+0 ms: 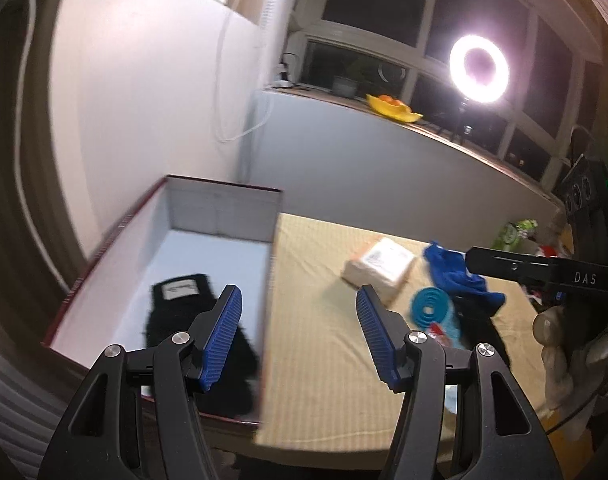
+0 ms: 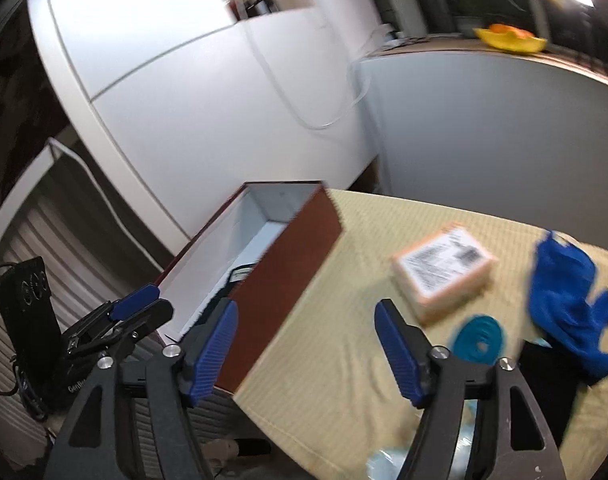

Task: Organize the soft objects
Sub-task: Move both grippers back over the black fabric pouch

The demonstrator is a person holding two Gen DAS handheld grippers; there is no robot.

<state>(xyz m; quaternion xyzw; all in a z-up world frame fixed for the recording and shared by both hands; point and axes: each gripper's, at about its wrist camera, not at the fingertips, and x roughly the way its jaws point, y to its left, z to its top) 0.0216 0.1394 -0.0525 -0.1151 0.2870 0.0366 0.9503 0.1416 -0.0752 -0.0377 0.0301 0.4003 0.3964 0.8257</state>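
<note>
Both tongs stand apart and empty: the left gripper [image 1: 298,300] low in the frame over the red box [image 1: 120,224], where a fuzzy black item [image 1: 192,304], perhaps a glove, lies; the right gripper [image 2: 306,314] bottom centre. The limp blue cloth [image 2: 564,304] at right could snag the ridged teal disc [image 2: 480,338] beside it.

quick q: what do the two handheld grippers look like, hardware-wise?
Both match: black scissor-link frames with silver pivot pins and blue ribbed pads. The right gripper carries white "DAS" lettering on its black body. The left gripper has partly legible white lettering too.
</note>
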